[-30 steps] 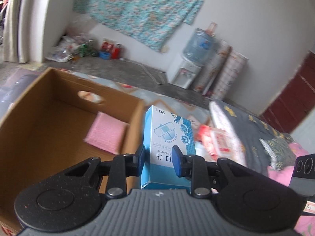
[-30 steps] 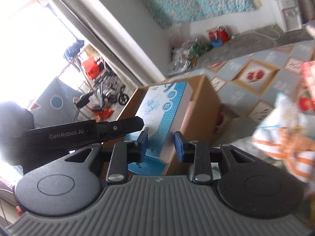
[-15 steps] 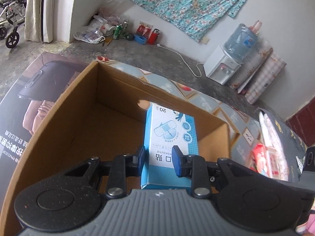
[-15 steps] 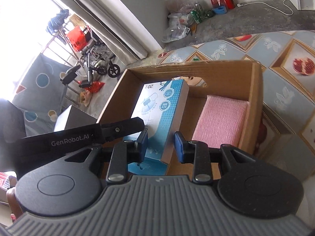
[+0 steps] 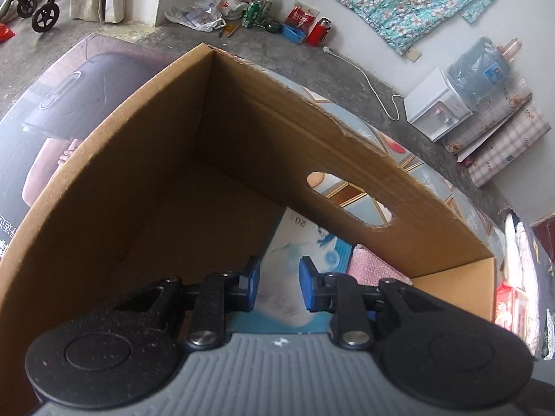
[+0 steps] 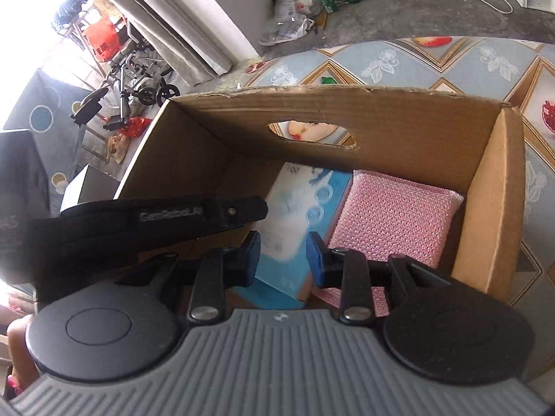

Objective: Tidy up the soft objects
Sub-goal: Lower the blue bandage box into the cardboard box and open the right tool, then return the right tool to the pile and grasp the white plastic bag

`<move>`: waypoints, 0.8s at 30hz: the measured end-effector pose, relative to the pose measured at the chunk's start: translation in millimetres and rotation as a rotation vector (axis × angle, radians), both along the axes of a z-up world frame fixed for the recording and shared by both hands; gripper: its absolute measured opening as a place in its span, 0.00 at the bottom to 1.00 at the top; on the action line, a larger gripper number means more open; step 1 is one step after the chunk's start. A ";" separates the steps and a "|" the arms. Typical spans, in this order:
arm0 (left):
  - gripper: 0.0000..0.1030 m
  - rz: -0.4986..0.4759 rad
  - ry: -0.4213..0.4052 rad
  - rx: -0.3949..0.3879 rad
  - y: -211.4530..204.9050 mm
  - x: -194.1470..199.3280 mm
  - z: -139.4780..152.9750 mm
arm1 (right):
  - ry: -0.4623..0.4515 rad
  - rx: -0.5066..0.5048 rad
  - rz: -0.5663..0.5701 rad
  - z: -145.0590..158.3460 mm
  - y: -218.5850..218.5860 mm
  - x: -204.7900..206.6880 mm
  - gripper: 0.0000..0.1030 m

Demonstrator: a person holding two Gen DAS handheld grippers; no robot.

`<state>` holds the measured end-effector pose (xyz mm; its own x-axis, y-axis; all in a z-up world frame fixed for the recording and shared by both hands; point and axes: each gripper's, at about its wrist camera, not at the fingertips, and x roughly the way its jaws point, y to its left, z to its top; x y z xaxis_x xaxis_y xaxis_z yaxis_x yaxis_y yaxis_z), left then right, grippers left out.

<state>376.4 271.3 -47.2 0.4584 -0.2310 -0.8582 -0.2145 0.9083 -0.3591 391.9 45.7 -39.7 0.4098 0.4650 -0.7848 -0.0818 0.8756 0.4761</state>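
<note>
The blue box (image 5: 295,277) is pinched by both grippers' fingers (image 5: 250,282); its long axis runs toward twelve o'clock; the pink sponge (image 6: 392,222) lies at three o'clock

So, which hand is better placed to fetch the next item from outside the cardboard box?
Right, probably. The right tool, shut on the blue box, sits near the right wall of the cardboard box; the red-white packet lies beyond that wall.
</note>
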 end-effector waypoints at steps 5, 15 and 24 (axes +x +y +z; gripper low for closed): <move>0.28 0.003 -0.008 0.038 -2.7 -0.1 2.6 | -0.043 0.041 0.002 13.6 -18.1 -5.1 0.28; 0.40 -0.073 -0.109 0.071 -27.5 -38.4 40.1 | -0.201 0.127 -0.034 63.7 -69.4 -80.6 0.29; 0.57 -0.257 -0.316 0.064 -91.9 -121.0 110.6 | -0.323 0.062 -0.117 96.0 -137.1 -189.5 0.39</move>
